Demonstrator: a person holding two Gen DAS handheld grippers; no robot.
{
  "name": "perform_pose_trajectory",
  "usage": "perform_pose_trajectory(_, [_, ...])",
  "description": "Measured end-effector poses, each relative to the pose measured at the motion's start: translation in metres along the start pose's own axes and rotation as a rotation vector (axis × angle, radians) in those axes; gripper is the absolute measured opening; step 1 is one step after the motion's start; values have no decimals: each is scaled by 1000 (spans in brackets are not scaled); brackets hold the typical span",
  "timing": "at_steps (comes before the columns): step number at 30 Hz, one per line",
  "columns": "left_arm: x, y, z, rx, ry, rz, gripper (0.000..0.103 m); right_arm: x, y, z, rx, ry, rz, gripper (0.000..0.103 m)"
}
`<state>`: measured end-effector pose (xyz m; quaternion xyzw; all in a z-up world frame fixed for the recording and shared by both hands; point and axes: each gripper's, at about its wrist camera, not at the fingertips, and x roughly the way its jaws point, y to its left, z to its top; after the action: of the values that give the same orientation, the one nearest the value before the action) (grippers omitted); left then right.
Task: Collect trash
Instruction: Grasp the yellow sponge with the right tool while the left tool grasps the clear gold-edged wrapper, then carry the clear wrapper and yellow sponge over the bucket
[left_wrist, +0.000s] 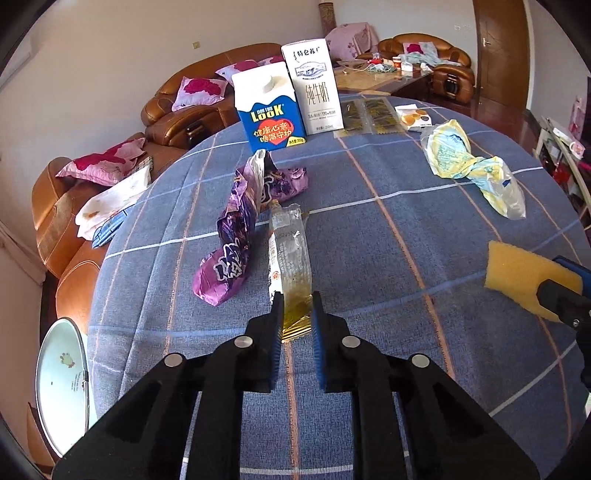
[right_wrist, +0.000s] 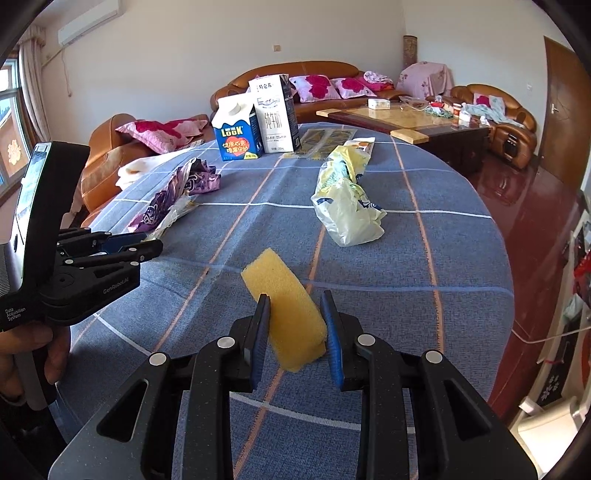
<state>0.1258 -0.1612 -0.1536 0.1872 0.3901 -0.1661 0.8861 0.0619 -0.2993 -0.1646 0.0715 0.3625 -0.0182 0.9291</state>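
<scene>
My left gripper has its jaws around the near end of a clear and gold wrapper lying on the blue checked tablecloth; the fingers look closed on it. A crumpled purple wrapper lies just left of it. A yellow-white plastic bag lies at the right. My right gripper is shut on a yellow sponge, held above the cloth. The sponge also shows in the left wrist view. The left gripper shows in the right wrist view.
A blue LOOK carton and a white milk carton stand at the far side, with flat packets beside them. A white bin stands left of the table. Sofas and a coffee table lie beyond.
</scene>
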Motion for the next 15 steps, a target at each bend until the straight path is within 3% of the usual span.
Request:
perform_pose_trajectory(9, [-47,21,-4,-45,-97,-34,7,-10,2,3,8,-43,9,28])
perform_pose_trajectory(15, [-65,43,-10,-95,-138,12,7,-10,11,10,9,-69,22,28])
